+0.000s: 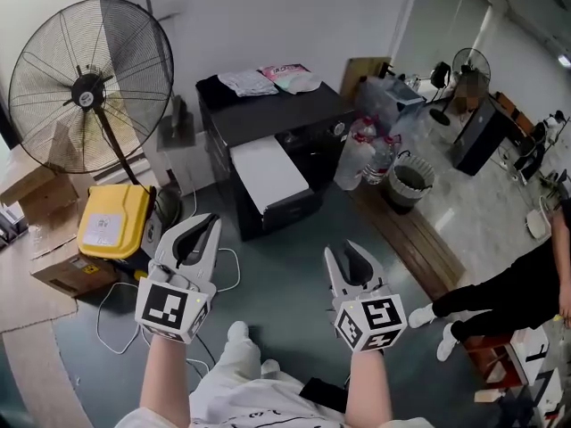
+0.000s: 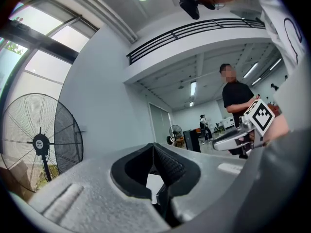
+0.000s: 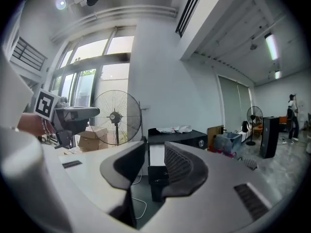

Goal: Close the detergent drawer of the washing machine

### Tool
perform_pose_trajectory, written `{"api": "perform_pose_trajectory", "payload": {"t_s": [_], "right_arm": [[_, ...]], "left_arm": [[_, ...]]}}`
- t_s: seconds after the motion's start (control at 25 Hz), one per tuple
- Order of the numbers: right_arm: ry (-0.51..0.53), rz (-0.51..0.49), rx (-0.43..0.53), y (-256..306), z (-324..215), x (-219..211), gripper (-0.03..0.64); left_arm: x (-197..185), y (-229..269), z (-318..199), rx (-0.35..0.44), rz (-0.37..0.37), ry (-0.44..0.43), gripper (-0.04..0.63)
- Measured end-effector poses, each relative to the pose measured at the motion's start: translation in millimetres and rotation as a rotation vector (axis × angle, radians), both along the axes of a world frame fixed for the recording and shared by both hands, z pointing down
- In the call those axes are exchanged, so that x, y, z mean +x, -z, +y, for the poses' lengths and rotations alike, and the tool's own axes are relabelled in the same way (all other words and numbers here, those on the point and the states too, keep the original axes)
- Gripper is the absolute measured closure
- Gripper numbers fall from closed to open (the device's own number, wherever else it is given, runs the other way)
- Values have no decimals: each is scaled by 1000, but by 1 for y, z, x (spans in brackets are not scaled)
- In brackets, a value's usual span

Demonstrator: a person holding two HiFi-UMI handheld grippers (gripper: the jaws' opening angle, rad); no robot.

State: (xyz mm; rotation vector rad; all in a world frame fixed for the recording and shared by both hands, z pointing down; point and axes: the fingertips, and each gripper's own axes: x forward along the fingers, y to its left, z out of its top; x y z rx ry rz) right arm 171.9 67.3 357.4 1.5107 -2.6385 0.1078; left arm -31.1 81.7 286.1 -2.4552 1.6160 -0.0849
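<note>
Containers first: a round bin (image 1: 409,185) with a dark liner stands on the floor right of the washer (image 1: 277,123), and what's in it can't be made out. Just behind it is a clear tub (image 1: 393,96), contents unclear, and a cluster of plastic bottles (image 1: 361,150) leans against the washer's right side. Over on the left a shut yellow case (image 1: 111,223) sits on a cardboard box (image 1: 62,275).

The washer is black and boxy, with clothes (image 1: 268,80) heaped on its top. The white drawer (image 1: 268,175) stands out of its front, well apart from both claws. In the right gripper view it shows dead ahead.

The left claw (image 1: 210,221) is held level and pressed together at the tips, with nothing in it. The right claw (image 1: 343,250) is a little spread and pinches nothing.

Bare floor (image 1: 294,266) lies between the claws and the washer. A white cable (image 1: 116,328) loops beside the left claw. A big fan (image 1: 89,87) stands left of the washer. A person (image 1: 517,288) in black sits at the right edge, legs stretched toward the middle.
</note>
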Motion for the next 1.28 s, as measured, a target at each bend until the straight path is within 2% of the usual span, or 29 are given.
{"api": "perform_pose_trajectory", "payload": {"t_s": [0.24, 0.48, 0.76, 1.12, 1.28], "right_arm": [[-8, -19, -83, -33, -32, -11, 502], [-31, -78, -198, -73, -74, -26, 483], [-49, -113, -326, -122, -117, -44, 448], [-41, -238, -481, -184, -159, -63, 448], [-45, -350, -563, -216, -173, -66, 448]], "left_arm": [[-5, -13, -40, -18, -3, -22, 575], [-20, -19, -91, -22, 18, -62, 575], [-32, -38, -150, -73, 39, -101, 575], [-40, -71, -214, -148, 30, -149, 575], [-41, -86, -239, -175, 25, -151, 575]]}}
